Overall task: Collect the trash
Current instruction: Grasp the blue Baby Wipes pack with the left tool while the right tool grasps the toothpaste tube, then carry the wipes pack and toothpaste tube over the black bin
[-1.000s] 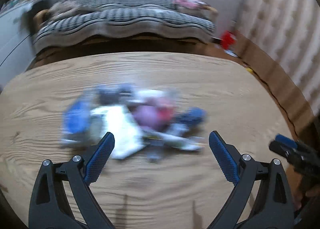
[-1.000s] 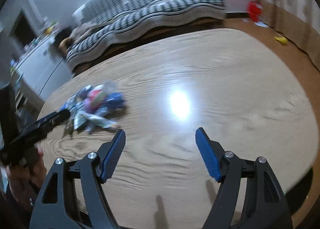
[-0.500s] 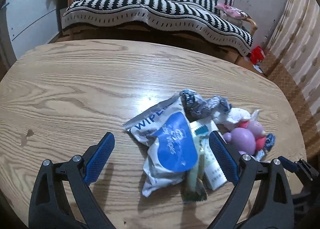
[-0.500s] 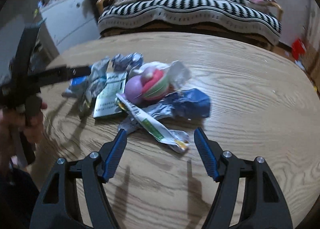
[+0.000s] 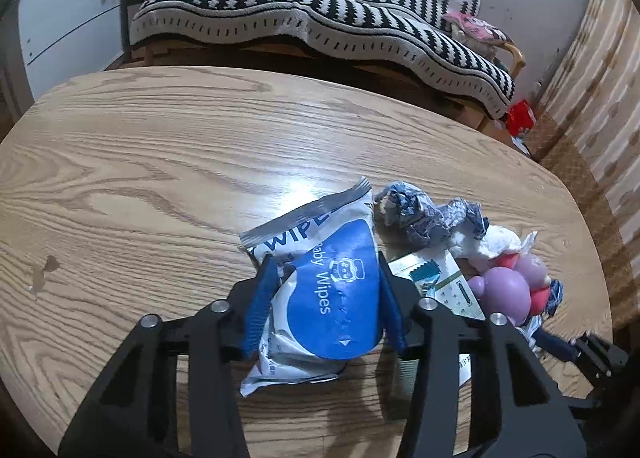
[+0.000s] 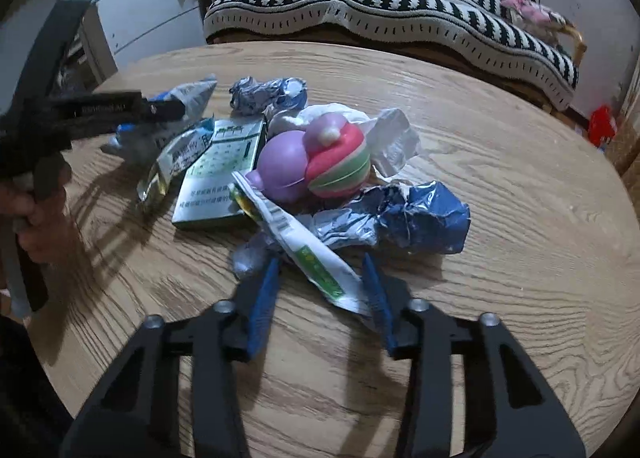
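Note:
A pile of trash lies on the wooden table [image 5: 160,162]. In the left wrist view my left gripper [image 5: 326,300] is shut on the blue and white baby wipes pack [image 5: 340,290], pads pressed on both its sides. Beside it lie a crumpled blue wrapper [image 5: 420,214], a green and white carton [image 5: 444,282] and a purple and pink toy [image 5: 508,294]. In the right wrist view my right gripper [image 6: 320,298] has closed in around a long white and green wrapper [image 6: 304,246]; its pads touch or nearly touch it. The left gripper [image 6: 160,110] shows at the left there.
A crumpled blue foil bag [image 6: 420,214], the carton [image 6: 220,174], the toy [image 6: 316,162] and white plastic [image 6: 392,138] crowd the pile. A striped sofa [image 5: 320,18] stands behind the table, a white cabinet [image 6: 148,6] at the left. The table edge is near on both sides.
Both grippers have moved forward onto the pile and their jaws have narrowed. The left has closed on the wipes pack, the right around the white and green wrapper.

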`<state>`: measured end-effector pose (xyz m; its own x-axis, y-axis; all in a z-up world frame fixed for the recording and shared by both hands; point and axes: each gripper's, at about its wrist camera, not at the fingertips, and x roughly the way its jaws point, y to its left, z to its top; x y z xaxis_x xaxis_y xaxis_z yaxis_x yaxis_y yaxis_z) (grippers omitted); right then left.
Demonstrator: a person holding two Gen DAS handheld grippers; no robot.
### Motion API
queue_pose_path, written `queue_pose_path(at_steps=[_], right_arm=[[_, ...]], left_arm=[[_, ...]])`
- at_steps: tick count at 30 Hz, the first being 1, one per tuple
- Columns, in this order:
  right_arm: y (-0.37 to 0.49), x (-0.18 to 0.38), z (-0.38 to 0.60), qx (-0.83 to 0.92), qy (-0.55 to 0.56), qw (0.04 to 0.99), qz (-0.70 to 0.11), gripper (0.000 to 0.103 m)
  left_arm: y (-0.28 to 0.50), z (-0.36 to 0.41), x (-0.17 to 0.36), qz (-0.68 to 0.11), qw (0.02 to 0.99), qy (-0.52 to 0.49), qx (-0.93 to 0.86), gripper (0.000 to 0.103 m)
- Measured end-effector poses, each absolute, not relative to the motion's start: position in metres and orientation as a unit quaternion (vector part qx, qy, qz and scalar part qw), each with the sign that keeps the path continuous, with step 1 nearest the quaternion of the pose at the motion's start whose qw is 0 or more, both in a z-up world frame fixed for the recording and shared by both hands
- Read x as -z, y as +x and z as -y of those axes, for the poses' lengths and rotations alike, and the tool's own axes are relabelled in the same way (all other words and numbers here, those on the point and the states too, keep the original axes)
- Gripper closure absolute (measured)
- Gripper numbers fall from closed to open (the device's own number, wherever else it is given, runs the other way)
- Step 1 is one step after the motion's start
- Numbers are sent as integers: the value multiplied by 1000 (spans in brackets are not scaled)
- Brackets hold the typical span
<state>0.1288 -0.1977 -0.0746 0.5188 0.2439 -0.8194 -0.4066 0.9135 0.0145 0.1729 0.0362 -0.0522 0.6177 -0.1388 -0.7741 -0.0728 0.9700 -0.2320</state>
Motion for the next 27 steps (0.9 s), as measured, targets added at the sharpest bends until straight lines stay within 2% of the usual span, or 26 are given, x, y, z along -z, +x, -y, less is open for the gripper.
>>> queue_pose_path(at_steps=[6,15,27], right_arm=[[119,71,196,-199,-95,865,-450,84],[92,32,224,-200,-41,886,-417,85],[50,12,351,-90,10,905,-416,85]], left_arm=[[167,-41,41,-427,894,-136,8,60],[147,-13,15,-407,906,-110,29,60],[115,116,-6,-394,911,-32,119,60]])
